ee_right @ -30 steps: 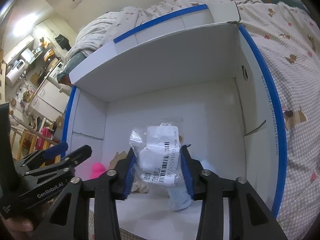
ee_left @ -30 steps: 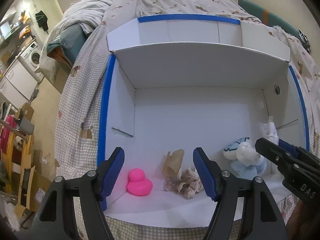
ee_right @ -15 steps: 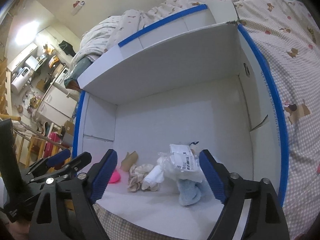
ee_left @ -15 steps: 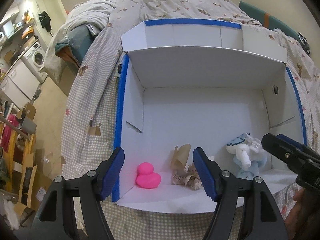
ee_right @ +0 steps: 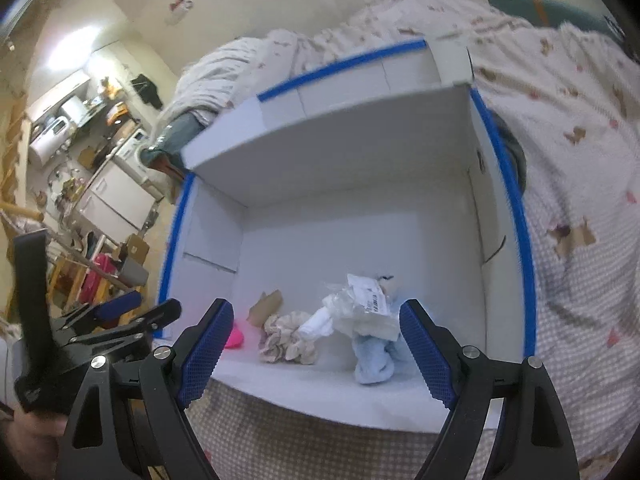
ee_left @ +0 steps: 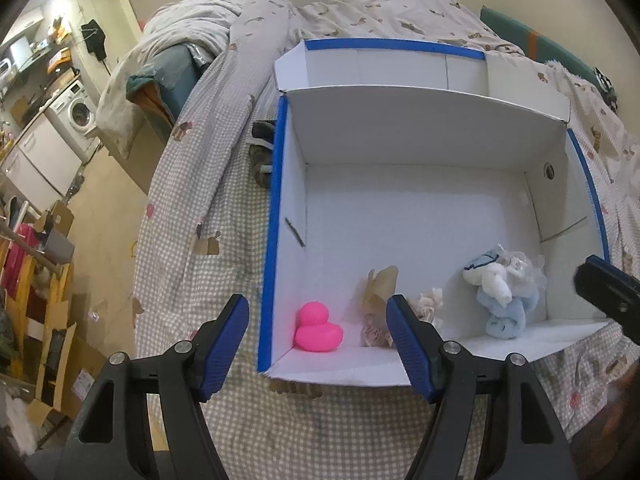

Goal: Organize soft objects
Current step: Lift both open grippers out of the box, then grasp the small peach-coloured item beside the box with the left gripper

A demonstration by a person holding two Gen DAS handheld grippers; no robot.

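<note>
A white cardboard box [ee_left: 420, 216] with blue-taped edges lies open on the bed; it also shows in the right wrist view [ee_right: 360, 216]. Along its near edge lie a pink rubber duck [ee_left: 318, 327], a beige scrunchie [ee_right: 288, 338] with a tan tag, a light blue and white soft toy [ee_left: 500, 300] and a clear plastic bag [ee_right: 364, 308] with a barcode label resting on that toy. My left gripper [ee_left: 318, 344] is open and empty, just outside the box's near left corner. My right gripper [ee_right: 316, 352] is open and empty, in front of the box.
The box sits on a checked bedsheet [ee_left: 208, 248] with a rumpled duvet [ee_left: 360, 12] behind. A dark object [ee_left: 262, 148] lies beside the box's left wall. Left of the bed, the floor holds a washing machine [ee_left: 78, 114], cardboard and clutter.
My right gripper opened and let go of the plastic bag, which now rests on the blue toy. Both grippers have pulled back from the box.
</note>
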